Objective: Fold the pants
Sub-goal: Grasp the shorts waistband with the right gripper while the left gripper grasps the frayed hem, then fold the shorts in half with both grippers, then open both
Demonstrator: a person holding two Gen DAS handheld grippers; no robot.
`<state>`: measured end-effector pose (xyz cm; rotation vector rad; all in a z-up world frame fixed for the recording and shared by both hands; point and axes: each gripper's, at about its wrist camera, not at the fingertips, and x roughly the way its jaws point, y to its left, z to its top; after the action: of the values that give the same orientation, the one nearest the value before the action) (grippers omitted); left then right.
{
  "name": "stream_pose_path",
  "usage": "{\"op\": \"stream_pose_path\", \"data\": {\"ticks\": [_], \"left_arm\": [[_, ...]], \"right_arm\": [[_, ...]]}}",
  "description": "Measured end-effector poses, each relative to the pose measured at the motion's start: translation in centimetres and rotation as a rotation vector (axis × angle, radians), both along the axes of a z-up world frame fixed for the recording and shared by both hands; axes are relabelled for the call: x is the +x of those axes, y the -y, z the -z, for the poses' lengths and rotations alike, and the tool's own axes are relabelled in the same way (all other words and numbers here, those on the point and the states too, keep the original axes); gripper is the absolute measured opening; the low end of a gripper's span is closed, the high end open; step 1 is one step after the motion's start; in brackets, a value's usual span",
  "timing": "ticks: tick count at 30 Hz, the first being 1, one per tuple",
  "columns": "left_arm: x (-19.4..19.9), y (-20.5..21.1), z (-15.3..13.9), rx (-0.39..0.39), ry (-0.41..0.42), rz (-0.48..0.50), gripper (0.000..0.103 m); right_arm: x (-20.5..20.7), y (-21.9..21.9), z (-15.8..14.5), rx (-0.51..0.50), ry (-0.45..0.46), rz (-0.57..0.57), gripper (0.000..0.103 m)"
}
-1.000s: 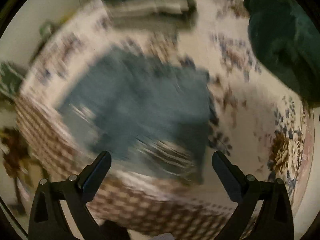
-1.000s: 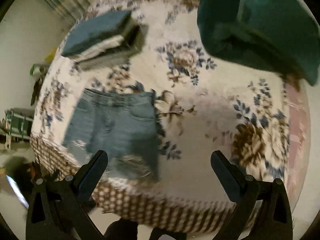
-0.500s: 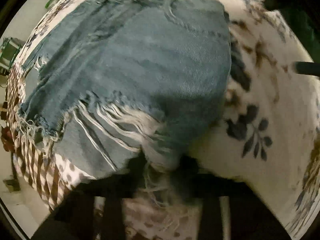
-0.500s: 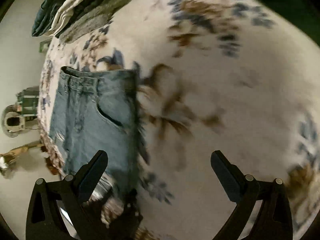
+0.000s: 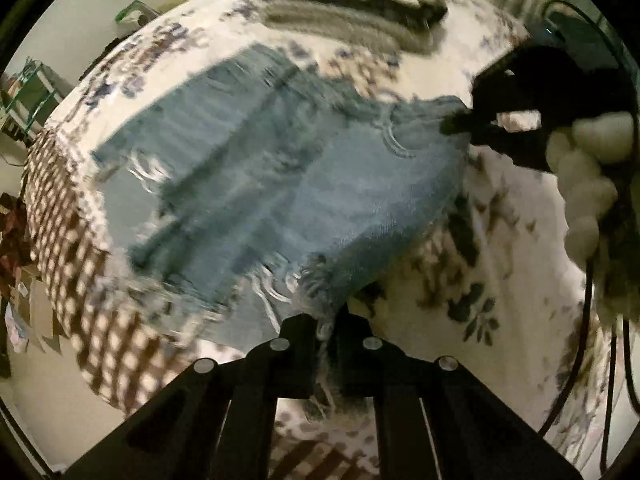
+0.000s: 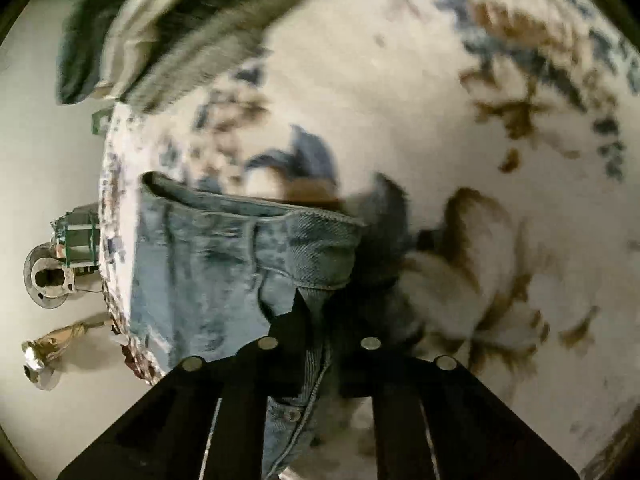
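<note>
Blue denim shorts (image 5: 288, 176) with frayed hems lie on a floral bedspread (image 5: 500, 248). My left gripper (image 5: 326, 330) is shut on the frayed hem corner of the shorts. My right gripper (image 6: 320, 344) is shut on the waistband corner of the shorts (image 6: 224, 256). In the left wrist view the right gripper (image 5: 452, 126) shows at the right, pinching the waistband corner, with the person's hand (image 5: 584, 168) behind it. Both views are motion-blurred.
A stack of folded clothes (image 5: 352, 4) sits at the far end of the bed; it also shows in the right wrist view (image 6: 172, 28). The bed's checkered edge (image 5: 80, 248) drops off at the left. Cables (image 5: 600, 360) hang at the right.
Both grippers were open above the bed a second ago. They came down and closed, the left on the frayed hem, the right on the waistband. The shorts now lift at those corners.
</note>
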<state>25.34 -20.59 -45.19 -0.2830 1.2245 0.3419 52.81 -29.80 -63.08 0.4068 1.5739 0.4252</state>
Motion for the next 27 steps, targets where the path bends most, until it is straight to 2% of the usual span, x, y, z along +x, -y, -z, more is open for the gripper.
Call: {"op": "stream_pose_path", "data": {"ticks": [2, 3, 5, 6, 7, 10, 13, 16, 21, 27], "left_arm": [[-1.3, -1.7, -1.0, -0.012, 0.032, -0.028, 0.004], [-1.8, -3.3, -2.6, -0.019, 0.051, -0.042, 0.004], [0.3, -5.6, -1.9, -0.035, 0.075, -0.072, 0.004], [0.4, -7.6, -2.8, -0.043, 0.085, -0.092, 0.004], [2.3, -8.4, -1.9, -0.05, 0.093, -0.108, 0.004], [4.1, -12.3, -1.3, -0.07, 0.104, -0.157, 0.004], [5.2, -16.3, -0.2, -0.083, 0.095, -0.191, 0.004], [6.5, -20.4, 1.8, -0.074, 0.076, -0.22, 0.004], [7.7, -26.7, 6.2, -0.116, 0.02, -0.288, 0.005], [8.2, -29.2, 9.0, -0.15, -0.005, -0.319, 0.005]], "right_arm": [[-0.5, -1.2, -3.2, -0.001, 0.036, -0.01, 0.009], [-0.7, -1.8, -4.6, 0.0, 0.048, -0.015, 0.008], [-0.8, -3.5, -7.4, -0.004, 0.076, -0.034, 0.008], [-0.7, -4.8, -8.8, -0.008, 0.09, -0.048, 0.008], [-0.5, -6.6, -10.0, -0.013, 0.101, -0.063, 0.008], [0.2, -10.8, -12.4, -0.032, 0.122, -0.102, 0.008], [1.6, -16.0, -13.3, -0.046, 0.124, -0.122, 0.008], [2.8, -21.1, -12.7, -0.084, 0.119, -0.152, 0.008], [4.8, -29.2, -8.5, -0.181, 0.093, -0.229, 0.008], [5.3, -34.9, -4.0, -0.295, 0.093, -0.331, 0.008]]}}
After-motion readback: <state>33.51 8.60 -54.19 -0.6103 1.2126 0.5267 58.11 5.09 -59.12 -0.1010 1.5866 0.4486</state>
